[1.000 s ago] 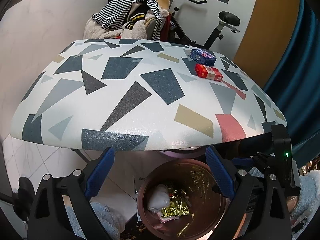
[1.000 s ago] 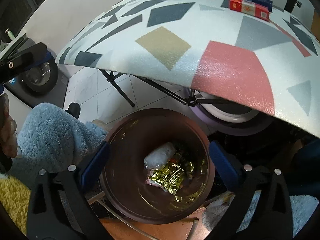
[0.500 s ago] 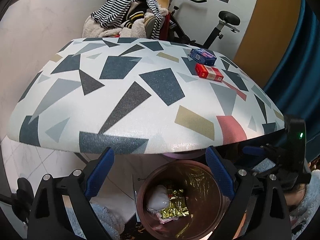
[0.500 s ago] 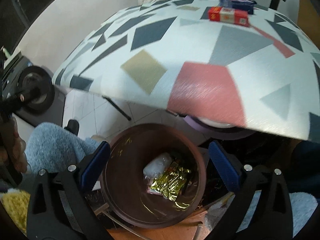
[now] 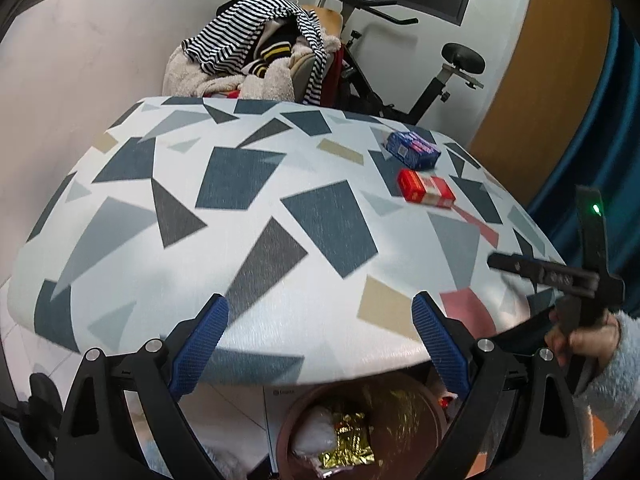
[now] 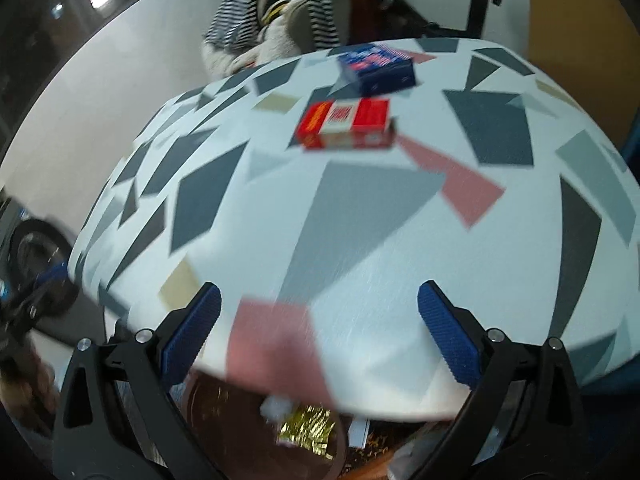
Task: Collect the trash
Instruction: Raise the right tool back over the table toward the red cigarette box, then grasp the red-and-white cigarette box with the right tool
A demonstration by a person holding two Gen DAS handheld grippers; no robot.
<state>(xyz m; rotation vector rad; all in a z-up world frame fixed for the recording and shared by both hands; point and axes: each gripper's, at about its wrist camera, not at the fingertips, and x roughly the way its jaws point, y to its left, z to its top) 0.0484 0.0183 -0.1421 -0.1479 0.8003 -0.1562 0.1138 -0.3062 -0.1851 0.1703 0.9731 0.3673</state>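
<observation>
A red box (image 5: 426, 192) (image 6: 347, 123) and a blue box (image 5: 412, 150) (image 6: 376, 66) lie at the far right of the patterned table (image 5: 256, 216) (image 6: 360, 216). Below the table's near edge stands a brown bin (image 5: 400, 420) (image 6: 224, 412) holding a gold foil wrapper (image 5: 348, 448) (image 6: 306, 430) and a white crumpled piece (image 5: 314, 436). My left gripper (image 5: 320, 344) is open and empty above the bin at the table edge. My right gripper (image 6: 318, 334) is open and empty over the near edge, facing the boxes. The right gripper's body (image 5: 560, 276) and a hand show at the left view's right side.
A chair piled with striped clothes (image 5: 260, 48) (image 6: 276, 12) and an exercise bike (image 5: 424, 80) stand behind the table. A blue curtain (image 5: 600, 140) hangs on the right. A white tiled floor (image 5: 16, 328) lies left of the table.
Both grippers have risen from over the bin to table height. The right one swung up and toward the boxes; the bin slid to the bottom of both views.
</observation>
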